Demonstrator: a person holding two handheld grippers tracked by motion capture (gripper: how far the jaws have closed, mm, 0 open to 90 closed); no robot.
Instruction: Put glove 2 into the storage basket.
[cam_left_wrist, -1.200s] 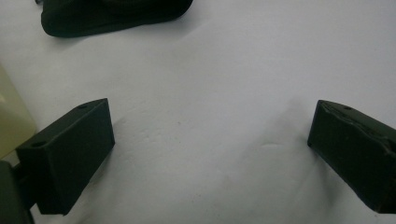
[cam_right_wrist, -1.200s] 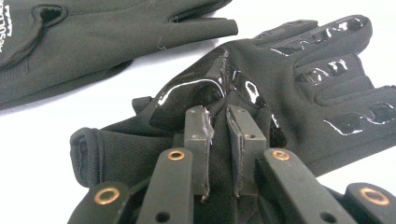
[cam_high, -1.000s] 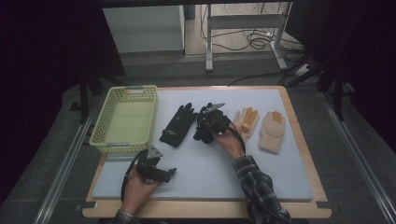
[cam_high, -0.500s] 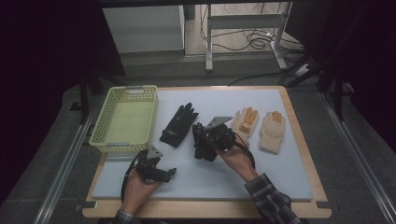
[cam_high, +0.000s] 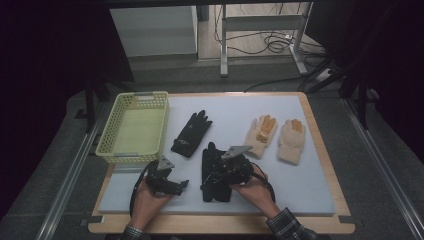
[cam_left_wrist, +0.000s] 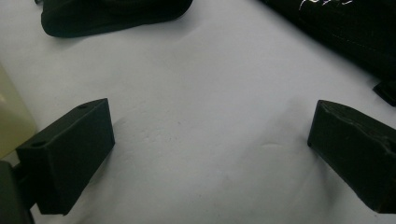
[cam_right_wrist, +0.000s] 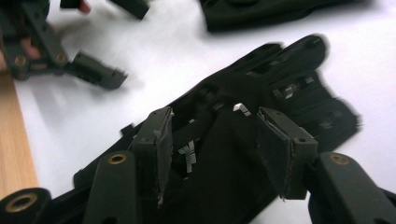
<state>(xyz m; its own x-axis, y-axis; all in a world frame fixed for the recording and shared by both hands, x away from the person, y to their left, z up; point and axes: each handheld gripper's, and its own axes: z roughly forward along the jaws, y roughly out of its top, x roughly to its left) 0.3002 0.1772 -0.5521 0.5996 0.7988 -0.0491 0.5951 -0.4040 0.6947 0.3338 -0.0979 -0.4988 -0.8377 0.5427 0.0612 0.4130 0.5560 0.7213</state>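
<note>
Your right tool (cam_high: 215, 176) sits over the black glove (cam_high: 214, 175) lying flat on the white mat (cam_high: 310, 185) near the front of the counter (cam_high: 325, 150). Its jaws have just been opening and now stand apart, the glove's fabric lying between them with neither pad pressing it. Your left tool (cam_high: 175, 186) rests on the mat just left of that glove, jaws wide apart over bare mat. A second black glove (cam_high: 192, 133) lies farther back, beside the yellow basket (cam_high: 120, 150).

Lab-like recording room: padded table (cam_high: 310, 195), floor cables (cam_high: 272, 42), metal frame legs (cam_high: 224, 40).
</note>
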